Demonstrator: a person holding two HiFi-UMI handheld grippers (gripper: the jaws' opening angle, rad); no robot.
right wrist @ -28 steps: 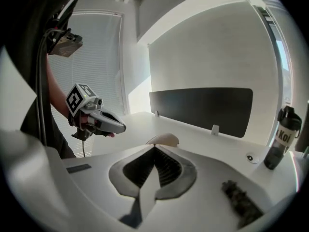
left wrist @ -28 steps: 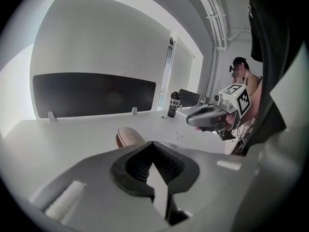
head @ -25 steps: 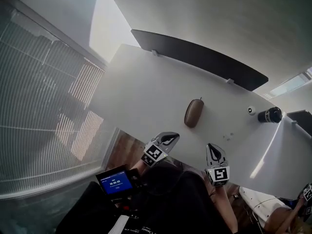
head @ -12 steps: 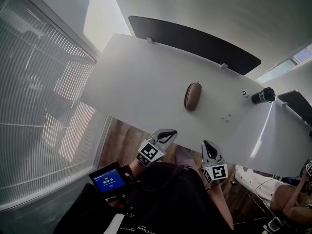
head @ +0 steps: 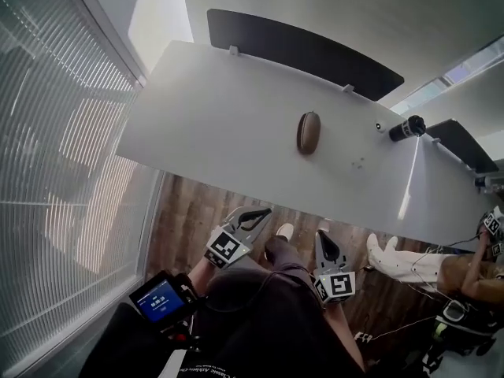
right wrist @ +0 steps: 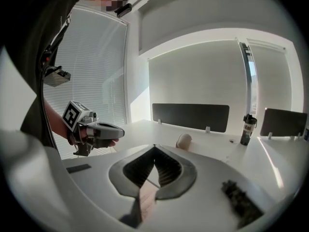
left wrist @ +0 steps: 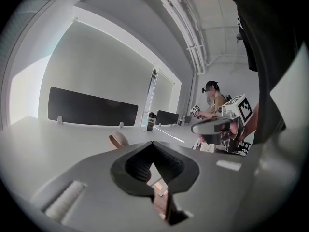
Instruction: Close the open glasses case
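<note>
Glasses case [head: 308, 132], brown and oval, is lying on the white counter [head: 220, 116], long axis pointing away from the person; left gripper [head: 266, 210] and right gripper [head: 321, 236] are holding jaws together.

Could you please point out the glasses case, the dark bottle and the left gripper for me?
glasses case [head: 308, 132], head view, middle of its brown shell.
dark bottle [head: 408, 127], head view, middle of its body.
left gripper [head: 264, 212], head view, midway between its fingertips.

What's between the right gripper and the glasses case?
Only bare table and a strip of wood floor. The head view shows the right gripper off the table's near edge and the glasses case lying alone farther in.
</note>
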